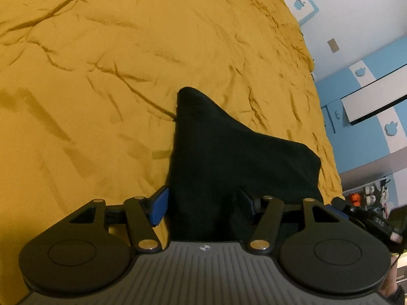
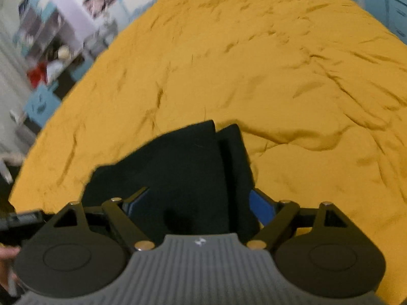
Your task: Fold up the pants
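Observation:
The black pants (image 1: 229, 152) hang bunched over the mustard-yellow bed cover (image 1: 101, 76). My left gripper (image 1: 203, 204) has its blue-padded jaws closed on a thick fold of the pants, which drape forward and to the right. In the right wrist view the same black pants (image 2: 183, 172) show as two overlapping layers. My right gripper (image 2: 201, 206) is shut on them, its blue pads pressed against the cloth on both sides. The cloth hides the inner faces of both pairs of pads.
The yellow cover (image 2: 279, 63) fills both views, creased all over. The bed's edge runs along the right of the left wrist view beside a blue and white wall (image 1: 356, 50). Shelves with clutter (image 2: 48, 50) stand beyond the bed's left edge in the right wrist view.

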Demonstrator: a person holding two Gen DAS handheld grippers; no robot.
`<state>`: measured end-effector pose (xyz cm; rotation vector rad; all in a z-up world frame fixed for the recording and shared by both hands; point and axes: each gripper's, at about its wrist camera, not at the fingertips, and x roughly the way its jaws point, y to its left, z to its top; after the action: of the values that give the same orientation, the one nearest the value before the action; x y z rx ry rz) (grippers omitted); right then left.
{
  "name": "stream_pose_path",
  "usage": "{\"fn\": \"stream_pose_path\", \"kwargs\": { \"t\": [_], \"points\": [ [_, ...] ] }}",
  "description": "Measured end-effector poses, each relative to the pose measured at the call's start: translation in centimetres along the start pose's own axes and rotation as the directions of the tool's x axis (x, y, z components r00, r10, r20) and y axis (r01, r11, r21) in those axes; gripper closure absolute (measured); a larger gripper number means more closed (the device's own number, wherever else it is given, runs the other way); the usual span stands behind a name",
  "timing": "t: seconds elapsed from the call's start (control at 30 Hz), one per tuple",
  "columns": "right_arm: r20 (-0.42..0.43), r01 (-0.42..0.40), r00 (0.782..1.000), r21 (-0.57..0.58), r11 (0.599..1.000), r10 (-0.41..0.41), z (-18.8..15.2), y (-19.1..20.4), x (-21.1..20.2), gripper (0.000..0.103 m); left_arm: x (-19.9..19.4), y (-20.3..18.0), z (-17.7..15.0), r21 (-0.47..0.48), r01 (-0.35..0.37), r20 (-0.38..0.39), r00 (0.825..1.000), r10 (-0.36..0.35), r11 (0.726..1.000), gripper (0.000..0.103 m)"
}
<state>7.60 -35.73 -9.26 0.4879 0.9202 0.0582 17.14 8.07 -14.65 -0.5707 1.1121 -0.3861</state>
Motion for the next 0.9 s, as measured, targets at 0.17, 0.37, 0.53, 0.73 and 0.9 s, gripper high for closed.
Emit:
{"fn": "stream_pose_path", "kwargs": {
  "t": [0.17,0.37,0.53,0.73,0.9],
  "points": [
    [-0.087,-0.034,0.996,0.018,0.999,0.035,1.4,-1.1,3.4,0.021,1.0,-1.0,0.3,0.058,-0.043,-0.031,0.999,0.045,0.997,0.034],
    [-0.162,-0.063,0.984,0.040,0.997,0.069,2.4,-2.6,5.6,0.021,1.7,-1.4,0.5,0.107,-0.059,-0.043,0.997,0.064,0.992,0.028],
    [-0.169,-0.088,0.981,0.043,0.995,0.094,1.9,-2.9,6.9,0.020,2.3,-1.3,0.9,0.113,-0.056,-0.051,0.997,0.062,0.992,0.026],
    [-0.155,-0.125,0.979,0.072,0.990,0.135,1.5,-3.3,8.0,0.020,2.9,-1.3,1.2,0.117,-0.041,-0.057,0.997,0.048,0.992,0.020],
    [-0.167,-0.149,0.973,0.058,0.987,0.157,1.9,-3.0,7.9,0.035,2.9,-1.3,1.2,0.114,-0.028,-0.053,0.998,0.034,0.993,0.036]
  ]
}}
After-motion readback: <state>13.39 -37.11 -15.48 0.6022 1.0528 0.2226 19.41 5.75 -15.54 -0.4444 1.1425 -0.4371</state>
